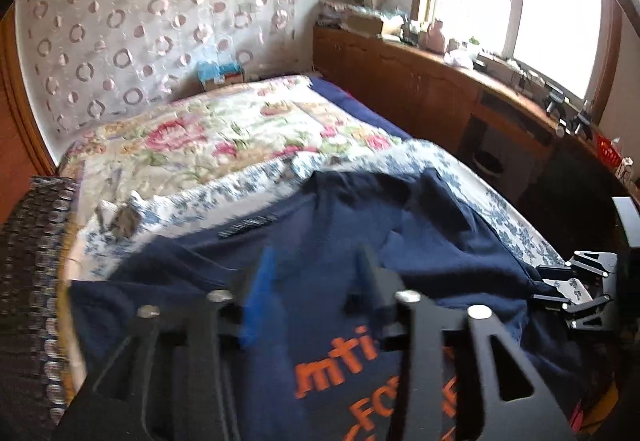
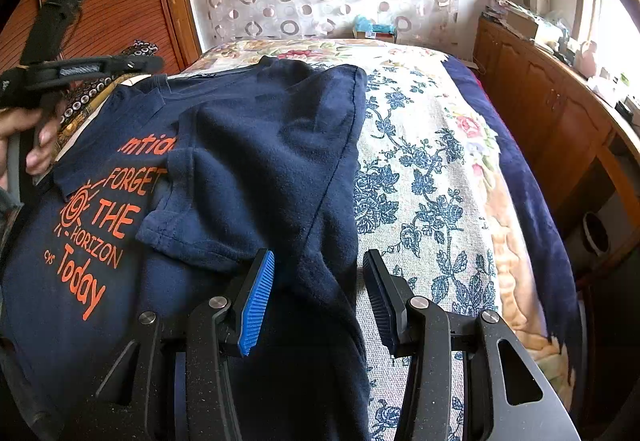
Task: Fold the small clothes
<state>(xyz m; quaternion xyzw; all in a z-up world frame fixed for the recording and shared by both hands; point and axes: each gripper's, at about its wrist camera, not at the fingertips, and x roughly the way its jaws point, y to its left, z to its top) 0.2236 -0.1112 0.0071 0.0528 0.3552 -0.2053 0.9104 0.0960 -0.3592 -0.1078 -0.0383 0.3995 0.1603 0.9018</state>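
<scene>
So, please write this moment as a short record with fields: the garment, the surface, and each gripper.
garment: navy T-shirt with orange print, right side folded over the front
surface: bed with blue floral cloth
left gripper: open, above the shirt, nothing held
right gripper: open, shirt edge between the jaws, pads not pressing
</scene>
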